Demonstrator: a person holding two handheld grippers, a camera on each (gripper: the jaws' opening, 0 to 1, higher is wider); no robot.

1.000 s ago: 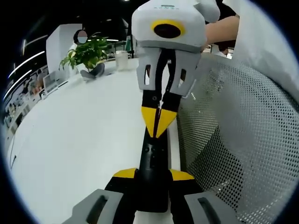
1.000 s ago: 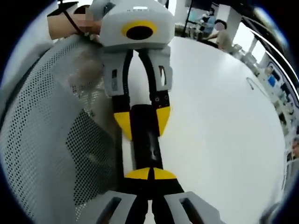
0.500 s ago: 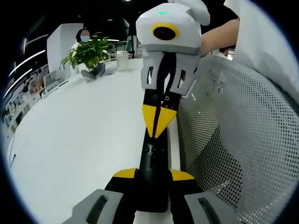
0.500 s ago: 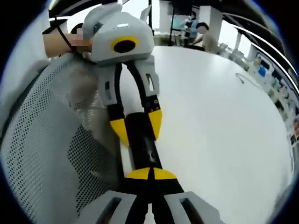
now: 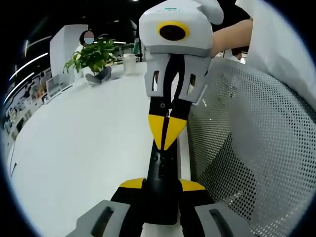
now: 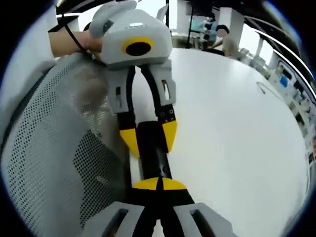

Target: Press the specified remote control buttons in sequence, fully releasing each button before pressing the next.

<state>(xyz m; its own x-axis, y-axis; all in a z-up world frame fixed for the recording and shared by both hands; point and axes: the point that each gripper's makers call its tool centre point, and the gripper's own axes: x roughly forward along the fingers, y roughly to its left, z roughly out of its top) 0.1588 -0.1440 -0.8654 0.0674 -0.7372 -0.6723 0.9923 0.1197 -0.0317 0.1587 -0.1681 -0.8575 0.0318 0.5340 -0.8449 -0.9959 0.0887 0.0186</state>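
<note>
A long black remote (image 5: 162,170) lies along the table's edge, and my left gripper (image 5: 162,184) is shut on its near end, with a yellow pad on each side. My right gripper (image 5: 166,140) comes down from above, shut, and its joined yellow tips point onto the remote's button face and seem to touch it. In the right gripper view, my right gripper (image 6: 159,184) is shut with its tips at the near part of the remote (image 6: 153,158). Beyond it, the left gripper (image 6: 149,139) clamps the remote's far end.
The round white table (image 5: 84,148) spreads out beside the remote. A grey mesh chair back (image 5: 247,148) stands close against the table edge, also seen as the mesh (image 6: 44,148). A potted plant (image 5: 93,57) and a white cup (image 5: 129,63) stand at the far rim. A person's forearm (image 5: 229,34) reaches over.
My right gripper rocked back a little and came forward again, its shut tips staying at the remote's face. The left gripper's hold on the remote is the same.
</note>
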